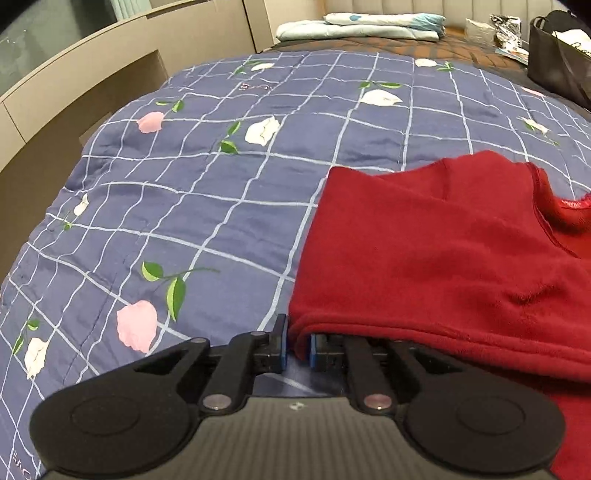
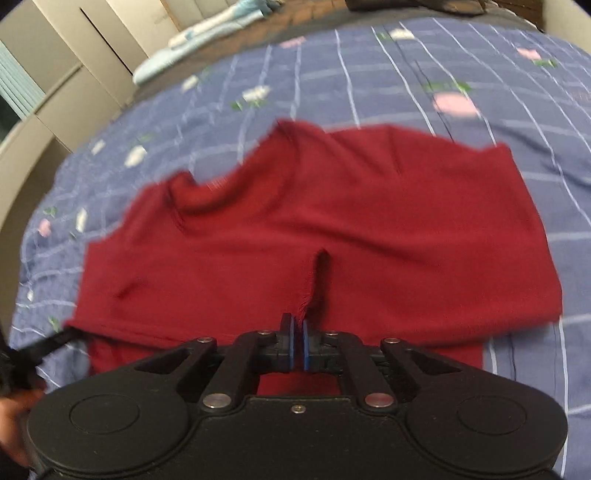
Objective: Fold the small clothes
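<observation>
Red fleece, a small garment, lies spread on a blue checked quilt printed with pink and white flowers. Nothing lies between either pair of tongs and the cloth.

Ahead of the left tongs and off to their left the quilt is bare; far ahead, a folded pale blue and white blanket rests against a padded headboard. To the far right ahead stands a dark bag with something white inside it, too small to tell what, and beside it some crinkled plastic wrapping. Beige cabinets run along the far left.

The left tongs sit at the garment's near left corner, jaws nearly together with the red hem pinched between the blue pads; the cloth drapes over the right finger.

The right tongs, in a blurred view, are almost fully closed on a thin ridge of the garment's near edge, pulled up into a crease straight ahead of them. The rest of the garment spreads ahead and to both sides. At their lower left a hand shows, with the left tongs' black finger reaching the hem.
</observation>
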`<move>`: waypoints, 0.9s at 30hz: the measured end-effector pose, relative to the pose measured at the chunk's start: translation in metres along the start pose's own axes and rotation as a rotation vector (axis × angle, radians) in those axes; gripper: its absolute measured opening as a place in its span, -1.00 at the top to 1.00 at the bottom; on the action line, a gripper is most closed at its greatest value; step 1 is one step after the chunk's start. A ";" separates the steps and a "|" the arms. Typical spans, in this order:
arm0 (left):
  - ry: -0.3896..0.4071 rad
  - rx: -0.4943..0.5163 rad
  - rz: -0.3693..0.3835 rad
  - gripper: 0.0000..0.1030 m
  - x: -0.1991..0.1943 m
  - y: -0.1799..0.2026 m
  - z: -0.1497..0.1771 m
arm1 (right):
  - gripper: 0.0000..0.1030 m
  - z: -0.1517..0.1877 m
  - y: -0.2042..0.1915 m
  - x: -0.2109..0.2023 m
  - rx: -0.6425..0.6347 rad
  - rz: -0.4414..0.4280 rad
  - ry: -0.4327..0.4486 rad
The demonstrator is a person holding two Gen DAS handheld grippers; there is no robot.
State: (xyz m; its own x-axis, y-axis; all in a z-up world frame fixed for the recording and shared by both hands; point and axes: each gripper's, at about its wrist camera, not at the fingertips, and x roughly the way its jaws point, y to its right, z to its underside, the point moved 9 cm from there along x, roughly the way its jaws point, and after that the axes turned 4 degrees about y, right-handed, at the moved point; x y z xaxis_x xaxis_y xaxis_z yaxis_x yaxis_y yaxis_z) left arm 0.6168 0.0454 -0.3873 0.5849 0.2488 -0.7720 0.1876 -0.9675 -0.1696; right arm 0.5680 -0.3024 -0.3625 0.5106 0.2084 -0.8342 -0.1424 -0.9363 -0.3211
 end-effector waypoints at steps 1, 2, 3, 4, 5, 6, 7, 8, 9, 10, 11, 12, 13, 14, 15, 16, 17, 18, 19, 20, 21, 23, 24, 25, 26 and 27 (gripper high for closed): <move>-0.005 0.007 0.004 0.72 0.000 -0.001 0.002 | 0.93 0.004 0.003 0.003 -0.003 0.008 -0.010; -0.014 0.014 0.010 0.66 0.000 -0.001 0.004 | 0.93 0.008 0.004 0.005 -0.005 0.011 -0.015; -0.020 0.020 0.012 0.60 -0.001 0.000 0.005 | 0.93 0.011 0.005 0.006 -0.009 0.013 -0.015; -0.025 0.024 0.015 0.60 -0.003 0.001 0.005 | 0.93 0.011 0.004 0.005 -0.019 0.016 -0.009; -0.023 0.020 0.023 0.53 -0.004 0.001 0.006 | 0.93 0.010 0.002 0.004 -0.036 0.021 -0.005; -0.024 0.010 0.035 0.34 -0.006 -0.001 0.008 | 0.93 0.010 0.000 0.003 -0.051 0.025 -0.002; -0.021 0.001 0.045 0.22 -0.008 -0.003 0.009 | 0.93 0.009 -0.002 0.002 -0.062 0.028 0.000; -0.021 -0.014 0.051 -0.02 -0.011 -0.005 0.012 | 0.93 0.008 -0.004 0.001 -0.077 0.028 0.005; -0.023 -0.033 0.055 -0.13 -0.015 -0.008 0.015 | 0.93 0.007 -0.006 -0.001 -0.095 0.030 0.012; -0.024 -0.046 0.059 -0.15 -0.019 -0.011 0.017 | 0.94 0.003 -0.009 -0.005 -0.117 0.035 0.023; -0.025 -0.060 0.062 -0.17 -0.023 -0.013 0.021 | 0.94 -0.001 -0.012 -0.010 -0.150 0.040 0.044; -0.025 -0.071 0.064 -0.22 -0.028 -0.015 0.024 | 0.96 -0.005 -0.018 -0.016 -0.192 0.046 0.076; -0.025 -0.084 0.065 -0.25 -0.033 -0.018 0.028 | 0.97 -0.010 -0.022 -0.021 -0.239 0.062 0.108; -0.024 -0.093 0.064 -0.28 -0.038 -0.020 0.032 | 0.97 -0.015 -0.028 -0.027 -0.294 0.078 0.147; -0.023 -0.098 0.062 -0.32 -0.043 -0.023 0.035 | 0.97 -0.019 -0.033 -0.032 -0.343 0.093 0.184; -0.026 -0.106 0.060 -0.35 -0.048 -0.024 0.039 | 0.97 -0.022 -0.036 -0.034 -0.382 0.107 0.213; -0.032 -0.113 0.056 -0.39 -0.052 -0.026 0.044 | 0.97 -0.023 -0.038 -0.035 -0.408 0.116 0.227; -0.040 -0.120 0.051 -0.41 -0.056 -0.028 0.048 | 0.97 -0.024 -0.037 -0.033 -0.429 0.124 0.228; -0.048 -0.129 0.047 -0.42 -0.061 -0.030 0.054 | 0.97 -0.023 -0.036 -0.029 -0.441 0.133 0.219; -0.056 -0.135 0.043 -0.44 -0.064 -0.031 0.059 | 0.97 -0.020 -0.033 -0.024 -0.443 0.139 0.205; -0.069 -0.141 0.037 -0.47 -0.067 -0.033 0.063 | 0.97 -0.018 -0.030 -0.020 -0.440 0.141 0.188; -0.086 -0.152 0.023 -0.52 -0.073 -0.038 0.073 | 0.92 -0.006 -0.022 -0.010 -0.439 0.151 0.123; -0.094 -0.158 0.016 -0.56 -0.077 -0.041 0.078 | 0.89 0.001 -0.018 -0.006 -0.432 0.155 0.085; -0.100 -0.162 0.010 -0.57 -0.080 -0.043 0.083 | 0.88 0.007 -0.013 -0.004 -0.425 0.163 0.065; -0.104 -0.165 0.007 -0.60 -0.082 -0.045 0.086 | 0.81 0.011 -0.010 -0.004 -0.423 0.176 0.056; -0.109 -0.167 0.003 -0.64 -0.086 -0.048 0.090 | 0.76 0.016 -0.007 -0.006 -0.421 0.184 0.050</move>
State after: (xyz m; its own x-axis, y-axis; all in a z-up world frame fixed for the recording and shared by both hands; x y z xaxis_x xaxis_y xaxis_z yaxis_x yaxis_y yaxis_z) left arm 0.4869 0.0665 -0.3679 0.4982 0.2304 -0.8359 0.3194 -0.9450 -0.0701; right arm 0.5528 -0.2928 -0.3624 0.5505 0.0236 -0.8345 0.1168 -0.9919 0.0490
